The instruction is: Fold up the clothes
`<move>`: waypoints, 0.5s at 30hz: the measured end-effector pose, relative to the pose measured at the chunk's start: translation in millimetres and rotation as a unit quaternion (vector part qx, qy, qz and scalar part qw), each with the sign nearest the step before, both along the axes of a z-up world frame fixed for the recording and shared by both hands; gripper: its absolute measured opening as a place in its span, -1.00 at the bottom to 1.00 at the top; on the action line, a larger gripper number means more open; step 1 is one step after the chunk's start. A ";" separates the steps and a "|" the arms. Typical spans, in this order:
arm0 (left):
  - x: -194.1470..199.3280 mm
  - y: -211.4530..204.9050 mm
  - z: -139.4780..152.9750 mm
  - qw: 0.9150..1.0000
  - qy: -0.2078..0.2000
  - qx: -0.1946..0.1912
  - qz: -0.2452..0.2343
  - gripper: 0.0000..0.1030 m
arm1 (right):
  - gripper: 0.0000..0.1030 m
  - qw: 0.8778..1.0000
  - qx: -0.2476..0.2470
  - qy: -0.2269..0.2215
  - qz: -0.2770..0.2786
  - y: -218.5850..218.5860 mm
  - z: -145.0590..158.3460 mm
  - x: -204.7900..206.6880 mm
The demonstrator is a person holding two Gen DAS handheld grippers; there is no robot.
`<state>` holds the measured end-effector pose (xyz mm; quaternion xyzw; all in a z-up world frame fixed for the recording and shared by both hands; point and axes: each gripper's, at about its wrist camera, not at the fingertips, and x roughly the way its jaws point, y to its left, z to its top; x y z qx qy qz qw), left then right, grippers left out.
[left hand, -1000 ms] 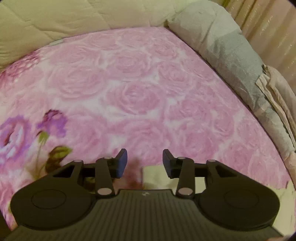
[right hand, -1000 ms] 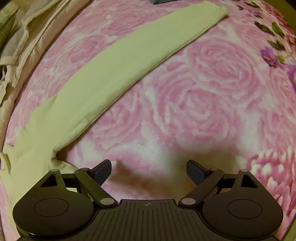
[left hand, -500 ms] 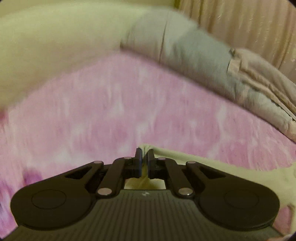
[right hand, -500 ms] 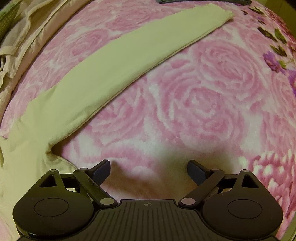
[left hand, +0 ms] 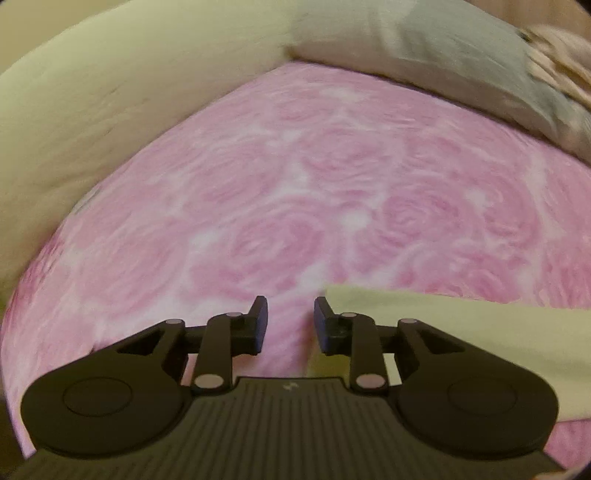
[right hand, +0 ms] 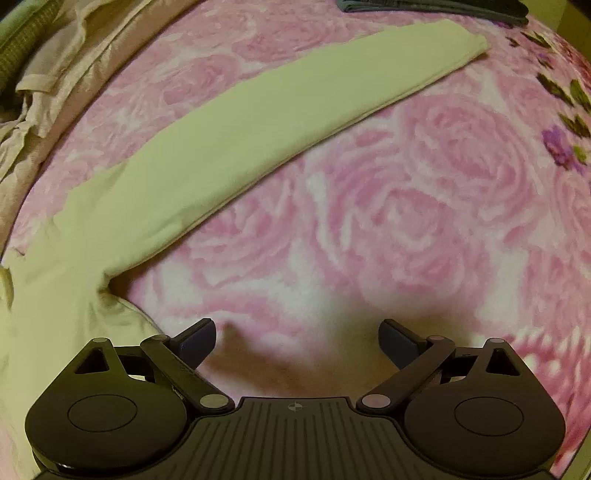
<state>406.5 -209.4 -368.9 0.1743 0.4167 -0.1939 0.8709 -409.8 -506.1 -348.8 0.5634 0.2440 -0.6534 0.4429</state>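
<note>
Half a second ago the left gripper (left hand: 287,317) had its jaws nearly pinched together over the edge of the pale yellow garment (left hand: 461,332); now they stand partly apart with nothing between them, and the cloth's corner lies just beside the right-hand finger (left hand: 325,325), at about 3 o'clock from the gap. From that corner the garment runs off toward 4 o'clock across the pink rose-print blanket (left hand: 295,206), passing partly under the gripper's body. Beyond the blanket a cream quilt (left hand: 110,92) rises from 9 to 12 o'clock, and a grey pillow (left hand: 443,48) lies at 1 o'clock with some beige cloth (left hand: 554,62) bunched at its far end; this view is a little smeared with motion. The right gripper (right hand: 297,343) has barely shifted and hangs low over the blanket (right hand: 424,221) with its jaws spread wide and empty, casting a soft shadow on the roses below it. In its view the garment (right hand: 258,122) lies as a long folded band from 8 o'clock up to 1 o'clock, flat and smooth, then widens and rumples at 8 o'clock near the left-hand finger (right hand: 197,341), though I cannot tell whether they touch. A heap of beige clothing (right hand: 55,74) sits at 10 o'clock off the blanket's edge, and a dark folded item (right hand: 424,7) lies at 12 o'clock, just past the band's far end.
</note>
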 end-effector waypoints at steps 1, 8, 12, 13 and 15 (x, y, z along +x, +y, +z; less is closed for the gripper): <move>-8.8 8.6 3.1 0.999 0.031 -0.016 0.008 -0.58 | 0.89 1.000 -0.002 -0.006 0.004 4.7 0.7 -4.2; -186.2 27.7 -0.1 0.937 0.284 -0.077 -0.188 -0.54 | 0.88 0.990 -0.017 -0.078 0.114 53.9 2.3 -23.6; -296.9 38.4 -9.0 0.884 0.377 -0.093 -0.260 -0.38 | 0.83 0.973 -0.012 -0.111 0.203 90.8 6.4 -31.9; -318.6 42.1 -11.4 0.876 0.387 -0.090 -0.273 -0.37 | 0.69 0.968 -0.008 -0.121 0.222 100.1 7.1 -34.3; -350.0 50.5 -17.4 0.877 0.378 -0.071 -0.288 -0.29 | 0.64 0.956 0.000 -0.137 0.261 115.9 5.9 -36.9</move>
